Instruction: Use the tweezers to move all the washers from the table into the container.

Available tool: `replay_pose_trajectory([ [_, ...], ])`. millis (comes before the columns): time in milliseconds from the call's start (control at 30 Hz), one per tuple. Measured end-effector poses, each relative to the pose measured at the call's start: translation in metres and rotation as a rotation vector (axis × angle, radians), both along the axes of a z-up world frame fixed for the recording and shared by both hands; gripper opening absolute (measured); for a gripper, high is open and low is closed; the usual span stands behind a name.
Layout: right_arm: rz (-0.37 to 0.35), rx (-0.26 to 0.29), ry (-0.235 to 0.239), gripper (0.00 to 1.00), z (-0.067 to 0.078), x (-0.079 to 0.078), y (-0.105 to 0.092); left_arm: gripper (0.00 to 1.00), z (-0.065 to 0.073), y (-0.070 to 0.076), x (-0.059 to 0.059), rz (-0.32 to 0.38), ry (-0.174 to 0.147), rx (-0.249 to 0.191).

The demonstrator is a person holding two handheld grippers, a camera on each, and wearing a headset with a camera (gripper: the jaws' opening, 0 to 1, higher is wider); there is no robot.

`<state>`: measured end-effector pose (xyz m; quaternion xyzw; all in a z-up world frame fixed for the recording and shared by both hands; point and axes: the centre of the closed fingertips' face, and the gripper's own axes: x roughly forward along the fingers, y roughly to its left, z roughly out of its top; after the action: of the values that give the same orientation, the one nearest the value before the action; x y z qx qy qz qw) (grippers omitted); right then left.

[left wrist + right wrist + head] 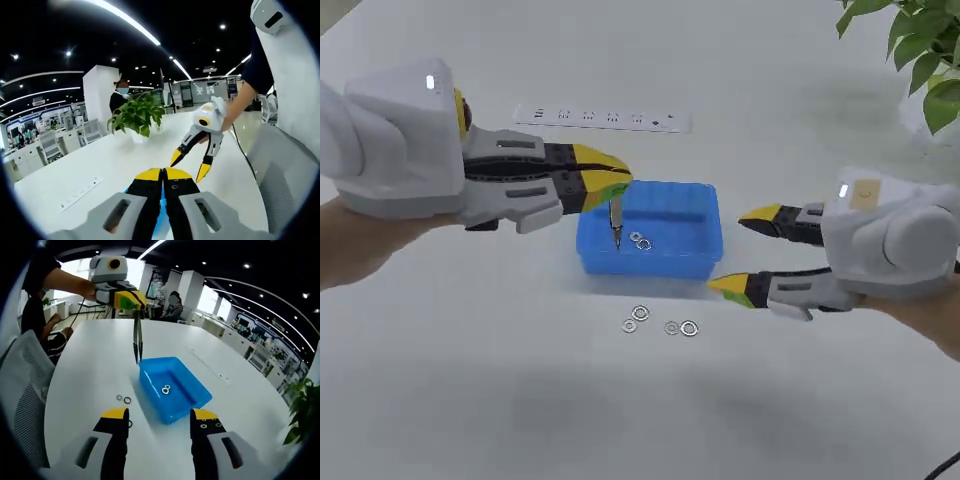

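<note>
Left gripper [616,182]: jaws clamped on the tweezers [616,225], which hang tips-down at the left end of the blue container [650,266], near the two washers [640,241] lying inside it. Right gripper [730,250]: jaws spread wide, holding nothing, by the container's right end. On the table [470,380], four more washers [689,328] lie just in front of the container, left of the right jaws.

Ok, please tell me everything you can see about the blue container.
The blue container is a shallow rectangular tray, plastic by its look, with a raised rim. It sits flat and open on the white table. Two washers lie inside. The tweezers, held in the left gripper, point down at its end nearer that gripper; whether they touch it I cannot tell.
</note>
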<state>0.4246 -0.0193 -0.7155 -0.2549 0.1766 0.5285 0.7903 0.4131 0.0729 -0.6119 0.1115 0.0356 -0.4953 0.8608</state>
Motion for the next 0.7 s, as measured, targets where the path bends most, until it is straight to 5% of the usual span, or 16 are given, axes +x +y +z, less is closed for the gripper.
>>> replay_pose_trajectory([
  [100,-0.085,0.046,0.021,0.57,-0.001,-0.006,-0.009,0.04,-0.002,-0.002,-0.006,0.008,0.013,-0.014],
  [300,-0.301,0.279,0.174,0.71,0.005,-0.013,-0.025,0.04,-0.014,-0.011,-0.021,0.005,0.052,-0.027],
  [467,-0.338,0.287,0.202,0.90,-0.003,-0.022,-0.037,0.04,-0.023,-0.017,-0.028,-0.025,0.057,-0.012],
  [700,-0.357,0.279,0.234,1.00,-0.018,-0.036,-0.050,0.04,-0.044,-0.025,-0.034,-0.045,0.087,0.013],
])
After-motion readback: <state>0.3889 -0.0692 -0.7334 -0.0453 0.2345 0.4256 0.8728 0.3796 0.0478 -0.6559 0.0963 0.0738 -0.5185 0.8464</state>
